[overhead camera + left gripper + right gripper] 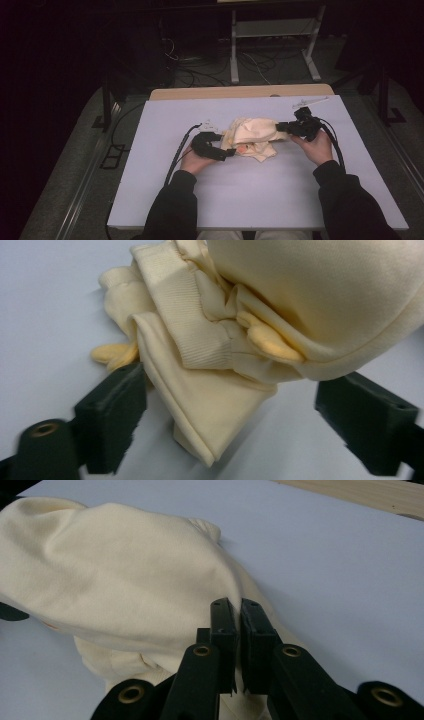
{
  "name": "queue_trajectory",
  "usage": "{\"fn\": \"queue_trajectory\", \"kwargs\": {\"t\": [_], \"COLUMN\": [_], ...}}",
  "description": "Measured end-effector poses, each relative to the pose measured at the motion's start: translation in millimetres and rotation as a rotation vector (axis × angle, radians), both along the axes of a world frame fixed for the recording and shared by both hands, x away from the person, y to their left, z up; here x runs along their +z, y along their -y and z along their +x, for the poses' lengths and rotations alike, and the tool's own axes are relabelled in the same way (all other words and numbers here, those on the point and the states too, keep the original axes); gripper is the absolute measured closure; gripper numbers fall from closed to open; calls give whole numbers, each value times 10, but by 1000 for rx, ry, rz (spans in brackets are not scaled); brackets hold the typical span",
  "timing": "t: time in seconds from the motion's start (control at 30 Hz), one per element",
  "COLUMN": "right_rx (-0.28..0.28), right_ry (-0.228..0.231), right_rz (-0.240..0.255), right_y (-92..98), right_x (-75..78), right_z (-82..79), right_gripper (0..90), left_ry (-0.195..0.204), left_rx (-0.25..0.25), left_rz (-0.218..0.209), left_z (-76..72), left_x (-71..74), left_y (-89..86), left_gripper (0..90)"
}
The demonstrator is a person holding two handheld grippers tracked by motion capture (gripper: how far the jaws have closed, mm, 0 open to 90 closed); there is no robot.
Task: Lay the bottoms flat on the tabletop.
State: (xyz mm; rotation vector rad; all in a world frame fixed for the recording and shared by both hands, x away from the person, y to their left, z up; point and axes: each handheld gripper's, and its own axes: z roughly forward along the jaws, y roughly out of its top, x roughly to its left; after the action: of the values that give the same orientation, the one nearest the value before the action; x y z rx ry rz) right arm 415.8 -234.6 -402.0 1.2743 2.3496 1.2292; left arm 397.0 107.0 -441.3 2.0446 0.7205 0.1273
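Cream garment [252, 137] on white table [260, 200], right gripper [238, 611] fingers pinching it, left gripper [230, 405] fingers spread.

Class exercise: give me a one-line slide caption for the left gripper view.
Open left gripper straddling a folded edge of the crumpled cream fleece garment on the white table.

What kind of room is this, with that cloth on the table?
Probably a lab or workshop set up for recording, not a home. A bare white table stands in a dark room, loose cables trail over the floor behind it, and a metal frame stands at the back.
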Motion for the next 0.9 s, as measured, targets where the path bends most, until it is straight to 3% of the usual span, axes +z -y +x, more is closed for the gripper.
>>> {"fn": "queue_trajectory", "kwargs": {"t": [0.07, 0.13, 0.27, 0.3, 0.33, 0.37, 0.4, 0.43, 0.53, 0.77, 0.9], "right_rx": [-3, -5, -19, -20, -20, -23, -24, -25, -31, -37, -62], "right_ry": [-2, -4, -9, -6, -6, -4, -3, -6, -8, -10, -21], "right_rz": [3, 10, 14, 14, 14, 17, 15, 19, 38, 62, 78], "right_y": [5, 15, 31, 39, 39, 43, 50, 57, 86, 117, 162], "right_x": [-2, -9, -21, -29, -29, -33, -41, -51, -92, -103, -88], "right_z": [-1, 1, 0, -7, -7, -14, -19, -24, -55, -126, -153], "right_gripper": [845, 845, 845, 845, 845, 845, 845, 845, 845, 845, 845], "left_ry": [-14, -16, -14, -15, -18, -17, -25, -17, -15, 4, 51], "left_rx": [-2, -10, 8, 4, 16, 27, 21, 20, 3, -14, -32], "left_rz": [-8, -6, 53, 66, 92, 132, 146, 152, 144, 149, 152], "left_z": [13, 18, 23, 23, 21, 23, 24, 21, 14, -13, -62], "left_x": [-12, -28, -68, -79, -88, -102, -124, -128, -113, -56, 36], "left_y": [4, 9, 29, 31, 42, 52, 63, 65, 75, 81, 80], "left_gripper": [148, 210, 340, 431, 431, 490, 519, 536, 702, 781, 785]}}
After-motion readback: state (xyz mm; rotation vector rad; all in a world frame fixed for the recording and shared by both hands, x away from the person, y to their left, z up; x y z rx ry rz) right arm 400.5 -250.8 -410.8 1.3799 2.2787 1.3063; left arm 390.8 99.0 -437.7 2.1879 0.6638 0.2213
